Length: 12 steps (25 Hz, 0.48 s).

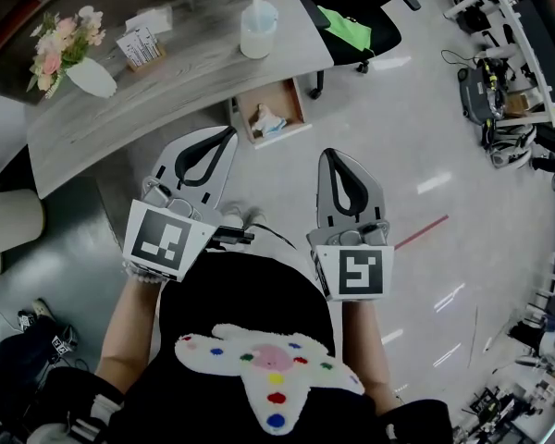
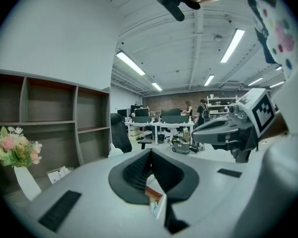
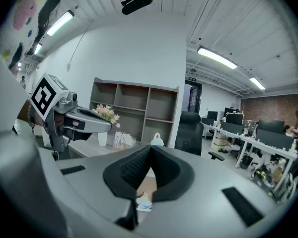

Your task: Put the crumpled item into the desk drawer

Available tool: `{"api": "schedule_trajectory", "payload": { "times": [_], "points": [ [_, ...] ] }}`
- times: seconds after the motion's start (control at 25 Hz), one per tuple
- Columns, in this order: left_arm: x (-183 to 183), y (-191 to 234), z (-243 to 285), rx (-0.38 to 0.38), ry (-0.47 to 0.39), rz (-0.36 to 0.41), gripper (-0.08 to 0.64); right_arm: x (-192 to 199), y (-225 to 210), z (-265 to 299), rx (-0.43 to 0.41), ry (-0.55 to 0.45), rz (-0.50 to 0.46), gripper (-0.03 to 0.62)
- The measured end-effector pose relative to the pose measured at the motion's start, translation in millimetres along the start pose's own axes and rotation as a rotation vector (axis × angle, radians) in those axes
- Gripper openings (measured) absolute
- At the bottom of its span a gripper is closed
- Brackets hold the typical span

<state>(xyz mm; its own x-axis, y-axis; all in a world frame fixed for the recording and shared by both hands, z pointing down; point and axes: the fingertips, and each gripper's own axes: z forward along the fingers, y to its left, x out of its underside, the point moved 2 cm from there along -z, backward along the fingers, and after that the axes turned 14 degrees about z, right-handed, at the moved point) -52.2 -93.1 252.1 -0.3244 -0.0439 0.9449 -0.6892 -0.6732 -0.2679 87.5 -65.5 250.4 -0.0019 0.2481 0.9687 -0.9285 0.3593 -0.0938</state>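
The desk drawer (image 1: 299,109) stands pulled open under the grey desk (image 1: 120,100), and a pale crumpled item (image 1: 266,118) lies inside it. My left gripper (image 1: 229,133) hovers over the floor just in front of the drawer, shut and empty. To its right, my right gripper (image 1: 331,153) is held a little further back, also shut with nothing in it. In the left gripper view the closed jaws (image 2: 150,152) frame a sliver of the drawer (image 2: 153,192) and the item (image 2: 153,207). The right gripper view shows the same item (image 3: 144,202) below its closed tips (image 3: 150,148).
On the desk stand a flower vase (image 1: 69,54), a card holder (image 1: 141,46) and a clear bottle (image 1: 258,26). A black office chair (image 1: 351,12) with a green cloth sits right of the drawer. Cables and equipment (image 1: 499,109) crowd the far right floor.
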Motion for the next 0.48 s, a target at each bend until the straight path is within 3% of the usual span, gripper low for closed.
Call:
{"api": "schedule_trajectory", "payload": {
  "times": [0.48],
  "points": [
    [1.9, -2.3, -2.3, -0.002, 0.007, -0.006, 0.011, -0.5, 6.2, 0.2, -0.018, -0.005, -0.005, 0.004]
  ]
}}
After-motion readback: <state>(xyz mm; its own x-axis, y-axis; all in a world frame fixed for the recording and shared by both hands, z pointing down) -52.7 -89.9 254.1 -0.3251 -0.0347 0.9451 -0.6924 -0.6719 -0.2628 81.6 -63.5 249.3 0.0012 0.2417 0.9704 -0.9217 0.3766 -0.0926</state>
